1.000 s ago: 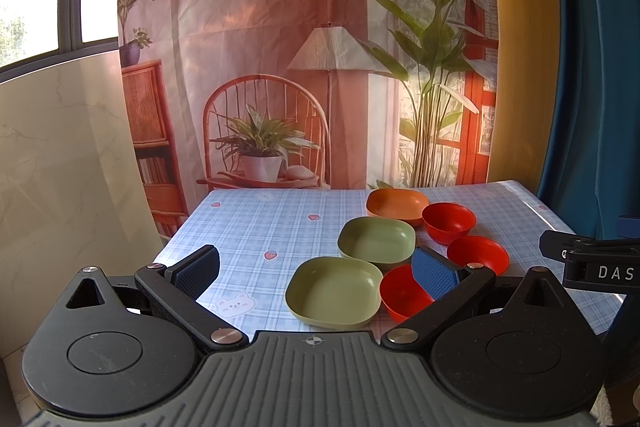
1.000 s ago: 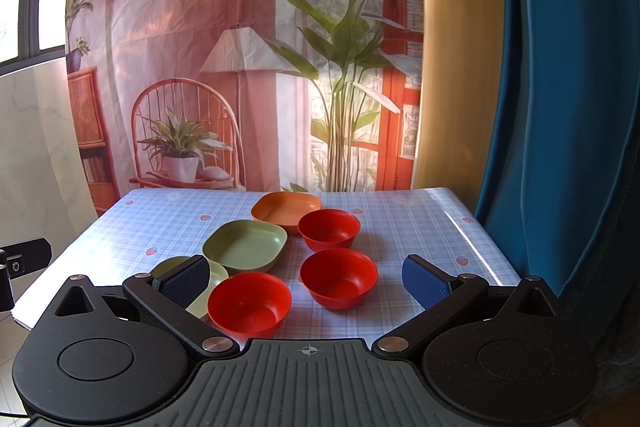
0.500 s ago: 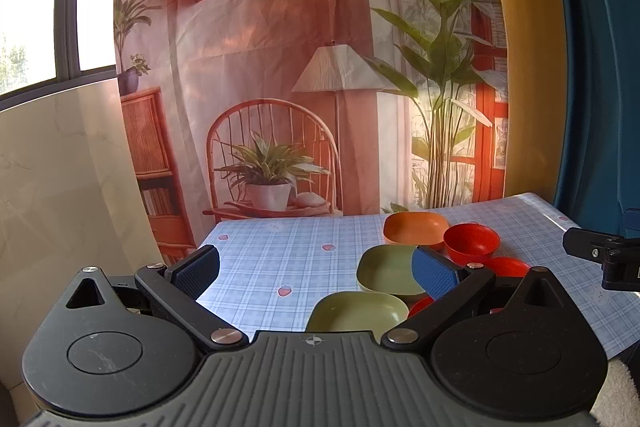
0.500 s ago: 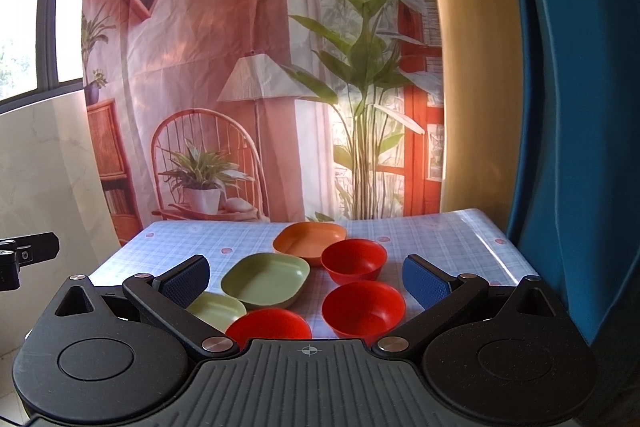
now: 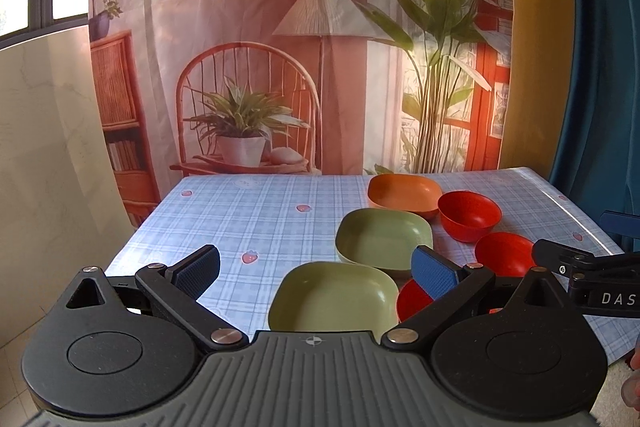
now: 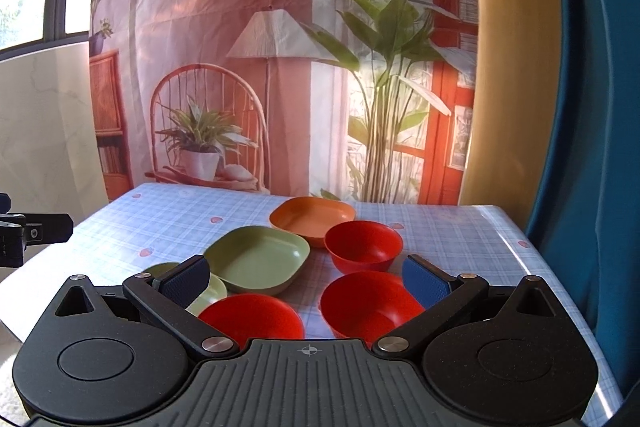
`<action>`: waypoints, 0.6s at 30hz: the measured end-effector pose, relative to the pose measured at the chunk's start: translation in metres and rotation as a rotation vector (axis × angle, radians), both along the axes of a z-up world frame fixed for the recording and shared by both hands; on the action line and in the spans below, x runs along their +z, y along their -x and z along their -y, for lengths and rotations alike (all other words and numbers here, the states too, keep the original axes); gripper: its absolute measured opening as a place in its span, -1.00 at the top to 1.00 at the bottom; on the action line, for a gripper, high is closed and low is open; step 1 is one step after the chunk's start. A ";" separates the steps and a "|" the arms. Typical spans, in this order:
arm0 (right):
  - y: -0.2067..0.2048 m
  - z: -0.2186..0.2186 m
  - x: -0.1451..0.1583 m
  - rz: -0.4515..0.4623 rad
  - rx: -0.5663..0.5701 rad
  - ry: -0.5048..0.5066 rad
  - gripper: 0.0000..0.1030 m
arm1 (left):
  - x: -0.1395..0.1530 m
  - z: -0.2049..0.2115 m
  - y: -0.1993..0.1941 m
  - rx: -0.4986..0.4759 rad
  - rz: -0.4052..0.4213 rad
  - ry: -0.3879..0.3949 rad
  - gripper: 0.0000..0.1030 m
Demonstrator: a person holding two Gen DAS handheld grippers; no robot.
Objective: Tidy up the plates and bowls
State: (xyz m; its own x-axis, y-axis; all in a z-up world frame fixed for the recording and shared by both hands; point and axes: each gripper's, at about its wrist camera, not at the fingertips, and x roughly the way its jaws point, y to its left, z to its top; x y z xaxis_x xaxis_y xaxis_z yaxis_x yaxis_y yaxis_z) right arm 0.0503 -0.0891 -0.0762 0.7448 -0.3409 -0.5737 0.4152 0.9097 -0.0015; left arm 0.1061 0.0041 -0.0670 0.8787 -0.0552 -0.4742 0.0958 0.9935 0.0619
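On the checked tablecloth stand two green plates, the near one (image 5: 334, 297) (image 6: 208, 293) and the far one (image 5: 384, 239) (image 6: 260, 263), an orange plate (image 5: 404, 193) (image 6: 312, 217) at the back, and three red bowls: far (image 5: 469, 215) (image 6: 363, 246), middle (image 5: 504, 253) (image 6: 370, 303), near (image 5: 412, 301) (image 6: 252, 317). My left gripper (image 5: 316, 271) is open and empty, just before the near green plate. My right gripper (image 6: 306, 279) is open and empty, above the near and middle red bowls.
The table (image 5: 240, 219) has open cloth on its left half. A printed backdrop (image 5: 320, 47) hangs behind the table, a blue curtain (image 6: 592, 107) to the right. The right gripper shows at the right edge of the left wrist view (image 5: 592, 283).
Both grippers dipped back down toward the dishes after tilting up half a second ago. Both have stayed open. The dishes have not moved.
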 end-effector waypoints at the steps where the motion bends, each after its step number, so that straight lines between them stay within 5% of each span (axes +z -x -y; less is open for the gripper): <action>1: -0.001 0.001 -0.005 -0.006 0.001 -0.016 -0.99 | -0.004 0.000 -0.003 -0.008 -0.012 0.000 -0.99; 7: -0.013 0.008 -0.029 -0.052 0.017 -0.100 -0.99 | -0.024 -0.006 -0.017 -0.049 -0.071 0.081 -0.98; 11: -0.017 0.009 -0.042 -0.074 0.031 -0.130 -0.99 | -0.035 -0.009 -0.028 -0.041 -0.113 0.095 -0.66; 18: -0.026 0.018 -0.061 -0.134 0.031 -0.174 -0.84 | -0.052 -0.006 -0.045 -0.048 -0.194 0.113 -0.39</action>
